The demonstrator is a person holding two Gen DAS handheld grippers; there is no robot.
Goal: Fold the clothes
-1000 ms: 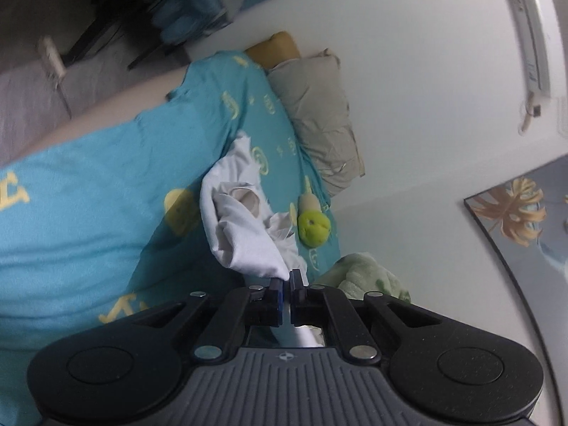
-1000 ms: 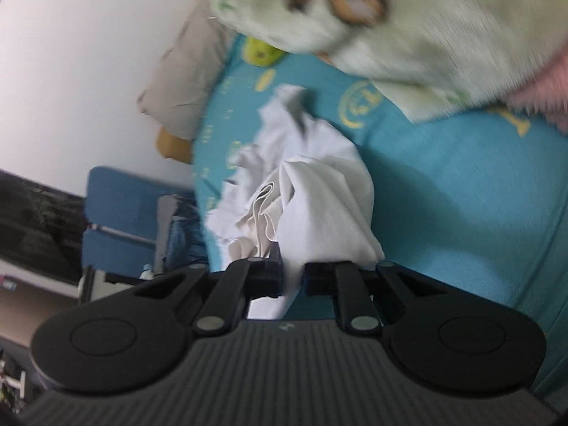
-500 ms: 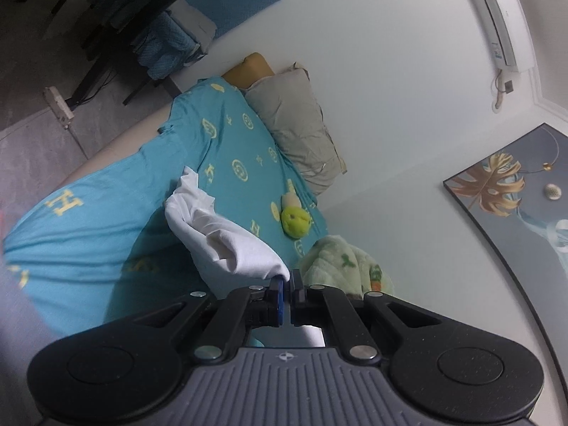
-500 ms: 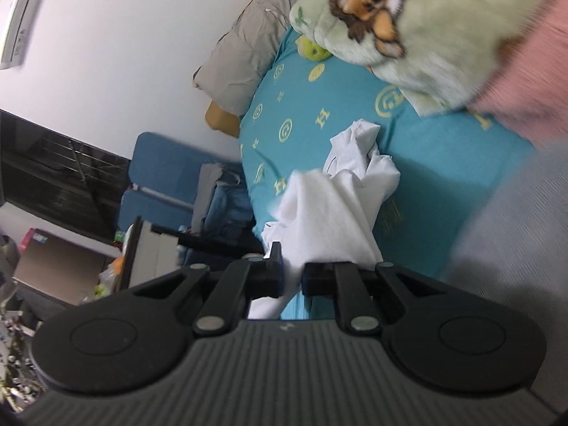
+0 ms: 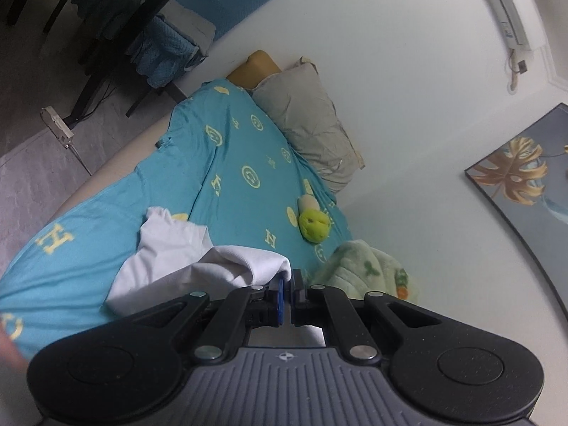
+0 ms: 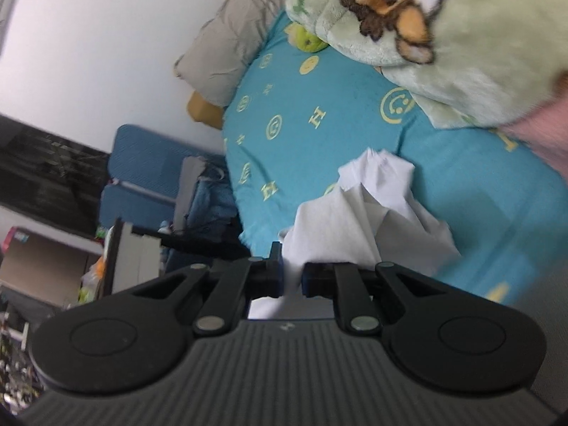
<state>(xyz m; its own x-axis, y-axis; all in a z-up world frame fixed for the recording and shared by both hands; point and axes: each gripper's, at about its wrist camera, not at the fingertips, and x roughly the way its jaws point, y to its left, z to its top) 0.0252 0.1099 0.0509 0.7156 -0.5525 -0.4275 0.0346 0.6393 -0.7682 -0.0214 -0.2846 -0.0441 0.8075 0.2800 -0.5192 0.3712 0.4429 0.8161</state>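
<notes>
A teal bedsheet (image 5: 230,163) covers the bed, pillow (image 5: 309,120) at its head. The white garment (image 6: 372,220) trails toward the bed's near edge, pinched by the left gripper (image 5: 288,284) and right gripper (image 6: 293,277), each clamped on an edge.

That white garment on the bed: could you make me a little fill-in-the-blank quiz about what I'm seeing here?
1. Both the left gripper and the right gripper are shut on the ____ garment.
2. The bedsheet under it is teal with ____ symbols printed on it.
3. At the head of the bed lies a ____ pillow.
4. On the wall hangs a picture of golden ____.

Missing words: white; yellow; grey; leaves
</notes>
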